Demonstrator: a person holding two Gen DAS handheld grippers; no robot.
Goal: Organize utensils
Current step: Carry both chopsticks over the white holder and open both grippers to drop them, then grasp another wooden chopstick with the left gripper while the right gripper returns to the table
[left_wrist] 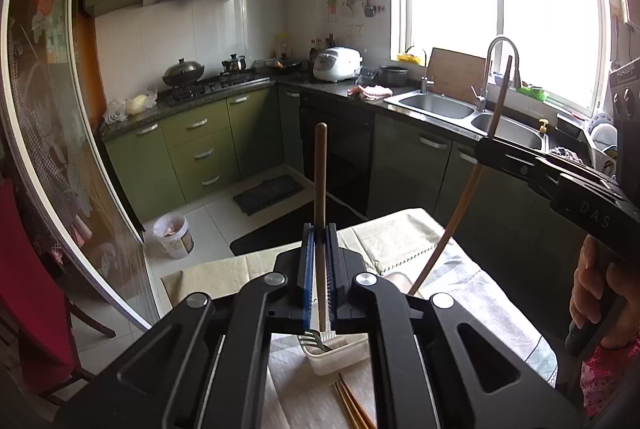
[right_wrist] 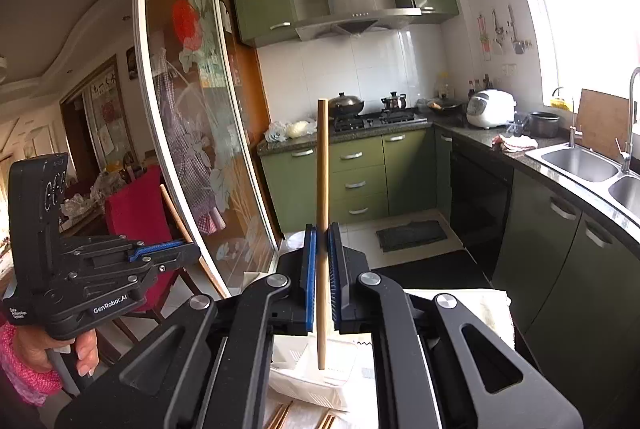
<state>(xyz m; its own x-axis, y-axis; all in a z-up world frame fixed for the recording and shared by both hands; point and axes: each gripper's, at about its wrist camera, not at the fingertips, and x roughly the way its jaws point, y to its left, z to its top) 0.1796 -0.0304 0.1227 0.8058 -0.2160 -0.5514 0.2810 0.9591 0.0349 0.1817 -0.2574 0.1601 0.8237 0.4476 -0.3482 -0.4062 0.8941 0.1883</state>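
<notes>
My left gripper (left_wrist: 319, 229) is shut on a wooden-handled fork (left_wrist: 320, 189), held upright with its metal tines (left_wrist: 314, 341) pointing down into a white plastic basket (left_wrist: 340, 357) on the table. My right gripper (right_wrist: 321, 233) is shut on a wooden chopstick (right_wrist: 322, 213), held upright with its lower tip over the same white basket (right_wrist: 316, 377). The right gripper with its chopstick shows in the left wrist view (left_wrist: 496, 149); the left gripper shows in the right wrist view (right_wrist: 168, 249). More chopsticks (left_wrist: 352, 405) lie on the table beside the basket.
The table has a pale patterned cloth (left_wrist: 400, 241). Behind it is a kitchen with green cabinets (left_wrist: 200, 149), a stove (left_wrist: 212, 85), a double sink (left_wrist: 460, 109) and a glass sliding door (right_wrist: 192, 109). A red chair (right_wrist: 136, 213) stands left.
</notes>
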